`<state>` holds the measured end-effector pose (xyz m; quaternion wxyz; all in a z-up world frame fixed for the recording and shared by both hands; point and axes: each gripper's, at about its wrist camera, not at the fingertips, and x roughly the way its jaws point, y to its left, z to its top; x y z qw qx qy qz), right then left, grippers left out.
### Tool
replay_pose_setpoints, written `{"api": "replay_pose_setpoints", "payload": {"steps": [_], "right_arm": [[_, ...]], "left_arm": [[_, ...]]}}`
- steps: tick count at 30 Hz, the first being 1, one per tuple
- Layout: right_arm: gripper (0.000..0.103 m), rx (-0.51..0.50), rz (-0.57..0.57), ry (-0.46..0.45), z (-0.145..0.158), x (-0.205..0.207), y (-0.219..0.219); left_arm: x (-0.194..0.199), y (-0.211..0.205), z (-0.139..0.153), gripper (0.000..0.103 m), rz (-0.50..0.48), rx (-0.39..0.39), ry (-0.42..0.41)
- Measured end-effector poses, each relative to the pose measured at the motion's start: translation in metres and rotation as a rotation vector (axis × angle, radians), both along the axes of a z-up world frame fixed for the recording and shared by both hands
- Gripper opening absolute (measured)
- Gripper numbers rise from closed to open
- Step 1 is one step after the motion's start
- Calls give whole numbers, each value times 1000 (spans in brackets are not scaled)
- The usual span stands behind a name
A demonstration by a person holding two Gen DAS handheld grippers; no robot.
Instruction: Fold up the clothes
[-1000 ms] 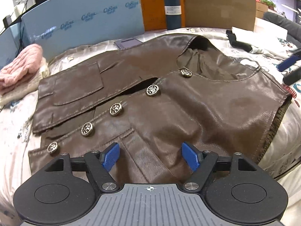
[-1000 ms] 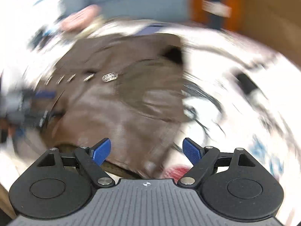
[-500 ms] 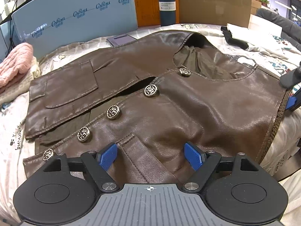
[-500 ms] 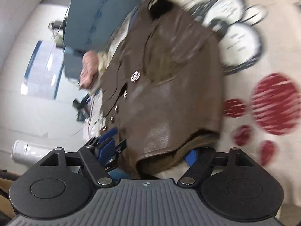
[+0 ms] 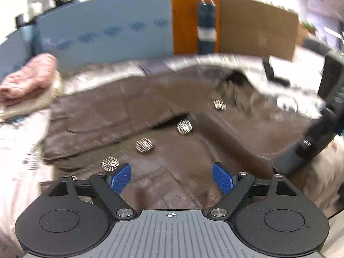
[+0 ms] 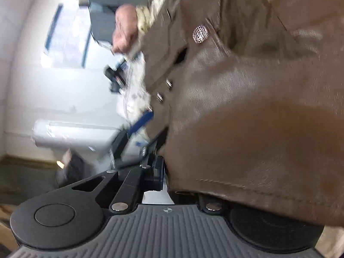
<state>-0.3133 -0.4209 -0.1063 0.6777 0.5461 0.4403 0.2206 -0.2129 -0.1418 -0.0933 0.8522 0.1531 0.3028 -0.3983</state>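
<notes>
1. My left gripper [image 5: 171,178] is spread wide, both blue pads [image 5: 119,178] clear of any cloth, hovering over the lower front of the brown leather vest [image 5: 193,142].
2. The vest lies front-up on the printed bedsheet [image 5: 19,150], neck opening away from me. 4 metal buttons [image 5: 184,126] show in a diagonal row up the placket, plus part of a 5th behind my left finger linkage.
3. My right gripper [image 6: 169,185] is pinched on the vest's edge: the 1 visible finger sits tight against the stitched hem, and the leather drapes over the right side of the tool. The other finger is hidden under the cloth.
4. From the left wrist view, the right gripper's dark body meets the vest at its right edge.
5. Beside the vest on the left: a pink knit [image 5: 30,79] stacked on a cream knit.
6. Behind the bed: blue foam board [image 5: 103,32], a dark blue bottle [image 5: 206,25], cardboard [image 5: 258,25].
7. Both views are motion-blurred.
</notes>
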Motion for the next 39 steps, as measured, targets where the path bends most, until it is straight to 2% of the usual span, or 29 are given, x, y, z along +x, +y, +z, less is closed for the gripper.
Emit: {"api": "replay_pose_setpoints", "payload": {"steps": [6,10,15,23,26,28,31,33,36,39], "right_arm": [[11,118,-67,51,13,26,-12],[11,166,-126,94,17,46,-16],[11,254,-240,210,14,54,-20],[11,368,-372,324,11,56,-14],[11,392,-406,353,11,54,-14],[11,407,-431,379,11,53,-13],[11,423,-452,399,12,55,-8],[11,442,-459,402,13,55,-6],[11,455,-458,406,12,53,-6],[11,432,-440,409,10,47,-11]], "left_arm": [[-29,22,36,85,-18,-92,-3],[-43,19,38,85,-46,-64,-34],[-58,13,15,86,-34,46,-144],[-82,-3,-30,87,62,109,-361],[-91,-9,-33,87,68,67,-386],[-95,-12,-34,91,63,48,-398],[-94,-18,-39,93,84,57,-424],[-97,-23,-46,94,108,96,-481],[-110,-38,-70,95,102,293,-672],[-100,-34,-68,95,159,354,-697]]}}
